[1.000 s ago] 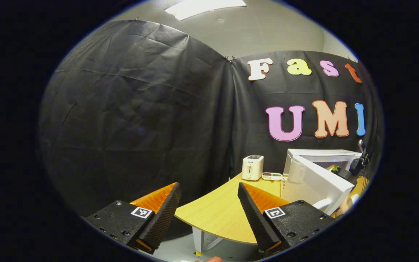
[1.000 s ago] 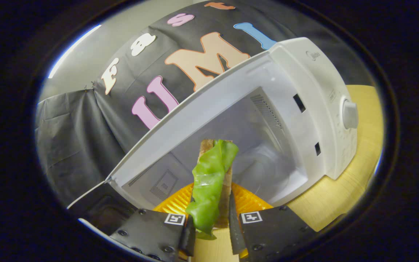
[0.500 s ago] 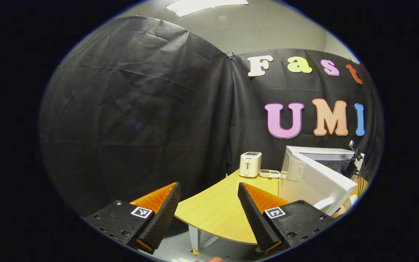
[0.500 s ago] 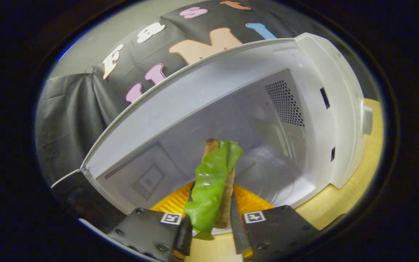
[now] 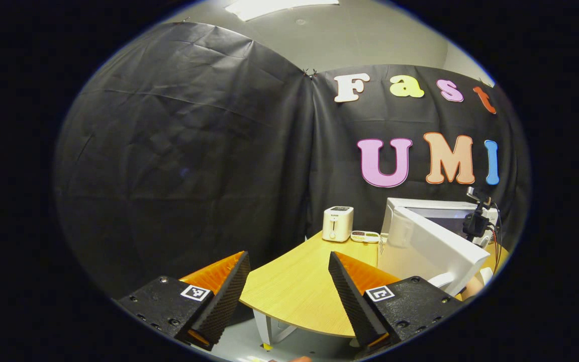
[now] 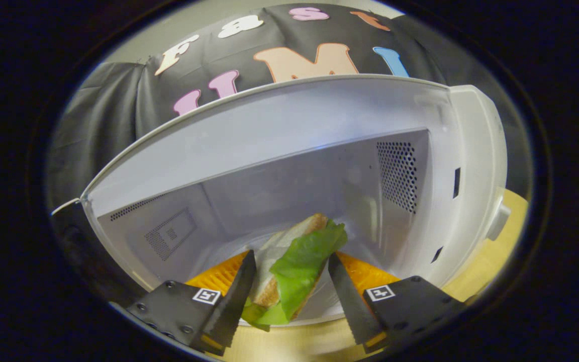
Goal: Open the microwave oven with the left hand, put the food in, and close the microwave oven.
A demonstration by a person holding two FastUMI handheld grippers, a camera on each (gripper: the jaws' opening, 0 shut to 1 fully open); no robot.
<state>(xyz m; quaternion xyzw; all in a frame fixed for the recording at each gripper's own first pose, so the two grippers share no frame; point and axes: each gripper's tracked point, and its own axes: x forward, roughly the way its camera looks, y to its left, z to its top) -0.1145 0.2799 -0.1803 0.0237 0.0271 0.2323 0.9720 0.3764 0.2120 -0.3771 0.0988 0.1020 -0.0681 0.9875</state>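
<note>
In the left gripper view, the left tool (image 5: 287,291) hangs off the near edge of the tabletop (image 5: 299,289), its fingers spread wide with nothing between them. The microwave oven (image 5: 438,236) sits off to the right and farther back on the same surface, well apart from this tool. Its door (image 5: 427,249) is swung out toward the camera, the free edge nearest. The right tool (image 5: 475,221) shows small and dark at the oven's mouth behind that door. A toaster (image 5: 337,223) and a small tray (image 5: 365,235) stand near the wall, clear of the work

In the right gripper view, the right tool (image 6: 289,289) points straight into the open cavity. Its fingers stand apart, and the sandwich (image 6: 292,266) lies loose in the gap, not squeezed by either finger. The food's long axis runs ahead along the fingers, the lettuce end nearest the camera and the bread end deeper in. It appears to rest on the cavity floor just past the front lip, though contact underneath is hard to confirm. By this reading the right tool needs only to draw straight back along that axis, and the left tool, nearer the door's free edge, is placed to swing it shut
</note>
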